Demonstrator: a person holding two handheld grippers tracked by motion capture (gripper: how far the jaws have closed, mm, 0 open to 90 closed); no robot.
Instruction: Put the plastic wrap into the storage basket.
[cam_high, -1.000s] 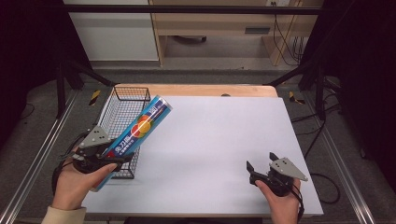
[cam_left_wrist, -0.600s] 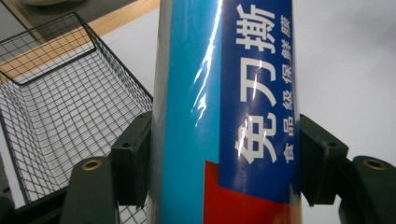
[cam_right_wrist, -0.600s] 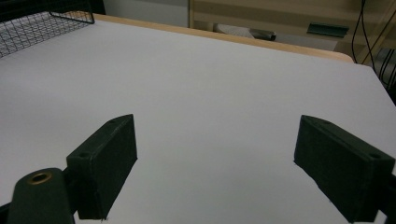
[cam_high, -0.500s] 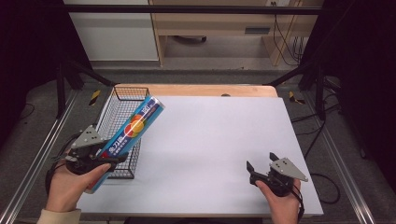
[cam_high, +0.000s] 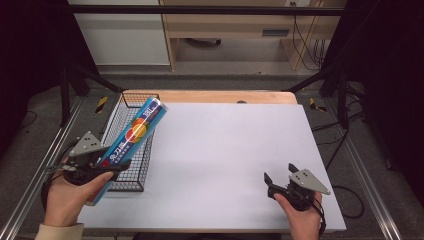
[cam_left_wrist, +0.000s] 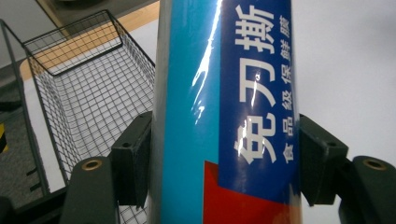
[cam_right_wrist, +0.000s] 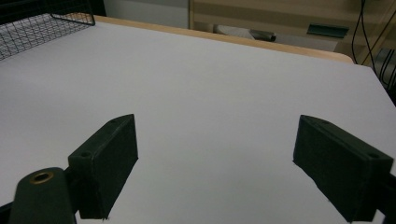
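Here the left gripper (cam_high: 114, 165) is clamped on a blue box (cam_high: 131, 141) of cling film, both jaws pressed against its long sides in the left gripper view. The box (cam_left_wrist: 224, 112) slants up and away from the hand, its far end above the wire basket (cam_high: 120, 117) at the worktop's left edge, its near end past the basket's front wall by the front left corner. The right gripper (cam_high: 280, 176) sits near the front right corner, jaws spread wide with nothing between them; in the right gripper view only bare white worktop (cam_right_wrist: 210, 93) lies between the jaws, and the basket's corner (cam_right_wrist: 42, 23) shows at far left.
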